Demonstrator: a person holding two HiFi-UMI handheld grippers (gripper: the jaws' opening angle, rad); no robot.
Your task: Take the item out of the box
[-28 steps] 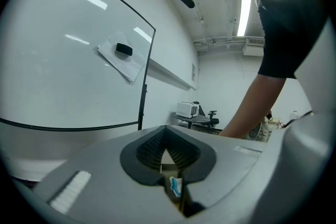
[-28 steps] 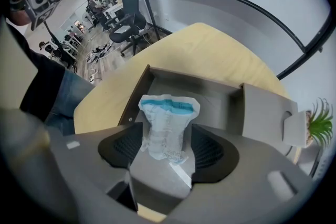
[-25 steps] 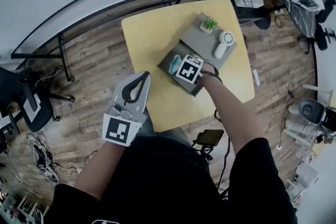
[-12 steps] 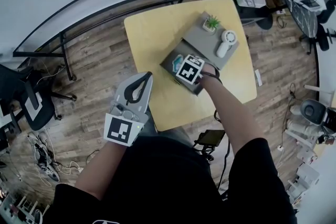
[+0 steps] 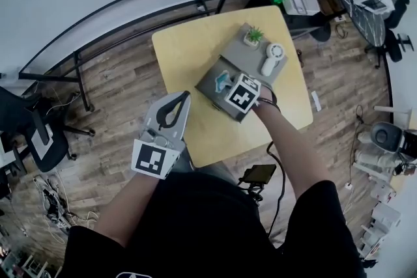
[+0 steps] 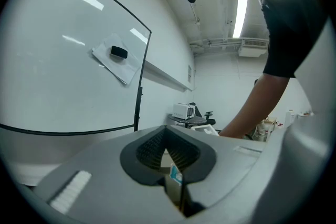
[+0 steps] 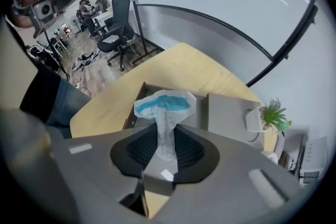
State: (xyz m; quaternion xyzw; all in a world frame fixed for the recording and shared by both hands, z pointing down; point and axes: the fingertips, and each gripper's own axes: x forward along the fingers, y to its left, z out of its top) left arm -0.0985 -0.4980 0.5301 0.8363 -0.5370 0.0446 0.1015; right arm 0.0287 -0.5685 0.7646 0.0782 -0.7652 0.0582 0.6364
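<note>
Closest in, down around 7 o'clock and off the table edge, the left gripper is clamped shut on nothing. It looks parked out of the way since this grab only needs one hand. Moving up toward the middle, the right gripper sits right over the open gray box on the yellow table. Its jaws are closing on a crinkly white-and-blue packet. The packet's lower part is bunched tight between the pads, with the top fanning out above them, so I'd call that a real pinch. The packet hangs over the box opening, not clear of it yet, so I'd guess a straight lift comes next. Thin wrapper like that could slip out, though. Past the box toward 1 o'clock there's a gray slab with a little potted plant and a white handheld fan on it, both well clear of the action.
</note>
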